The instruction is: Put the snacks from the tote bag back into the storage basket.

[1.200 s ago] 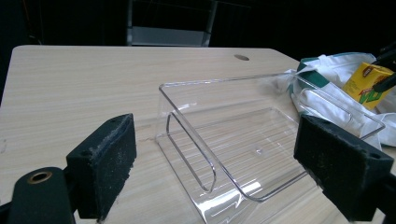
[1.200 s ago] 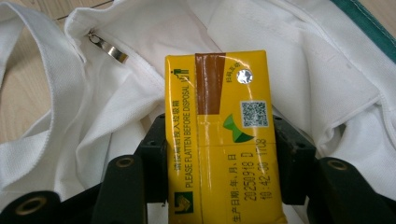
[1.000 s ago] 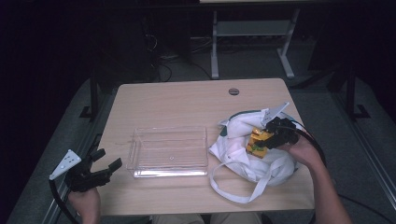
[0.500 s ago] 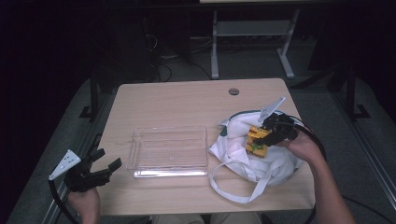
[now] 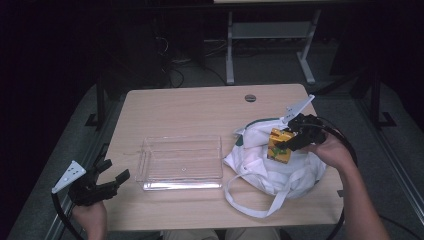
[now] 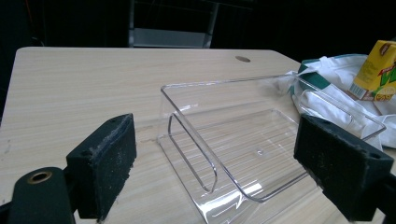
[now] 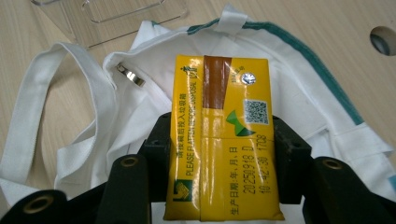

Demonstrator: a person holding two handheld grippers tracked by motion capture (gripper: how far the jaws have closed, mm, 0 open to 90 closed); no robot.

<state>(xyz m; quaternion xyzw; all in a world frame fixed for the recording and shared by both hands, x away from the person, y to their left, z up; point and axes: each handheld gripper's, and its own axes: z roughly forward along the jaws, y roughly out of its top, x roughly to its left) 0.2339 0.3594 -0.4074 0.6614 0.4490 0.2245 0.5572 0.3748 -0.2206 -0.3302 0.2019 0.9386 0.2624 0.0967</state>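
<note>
**A:** So, high view: right gripper (image 5: 289, 141) is clamped on the yellow drink carton (image 5: 279, 145), held above the white tote bag (image 5: 272, 167) at the right of the table (image 5: 190, 107). Clear tray (image 5: 181, 161) sits just left of the bag, nothing in it. Left gripper (image 5: 111, 176) hangs off the table's near-left corner, jaws apart, holding nothing.

**B:** Risk from there?

**A:** My guess is the carton goes to the tray. The bag's strap loops (image 5: 250, 197) lie right under the path; dip low on the way over and a jaw could snag one and drag the bag.

**B:** Left gripper view?

**A:** Both pads (image 6: 105, 165) stand wide, with the tray (image 6: 219, 140) between and beyond them, not touched. Carton (image 6: 377, 70) at the far right over the bag (image 6: 327, 91). The tray's near wall stands up; come in too flat and the carton could clip that rim and shove the tray.

**B:** Right gripper view?

**A:** Carton (image 7: 222, 135) pinched on its narrow sides, about mid-length, by both pads (image 7: 156, 161). Glossy yellow with a brown band, foil straw-hole dot, QR code, printed date; edges look square, no crush visible. Bag (image 7: 303, 98) below, with a metal clip (image 7: 130, 74) near its opening.

**B:** Grip concern?

**A:** Slick film. A jerk could let it slide or twist, and squeezing harder could dent it.
</note>
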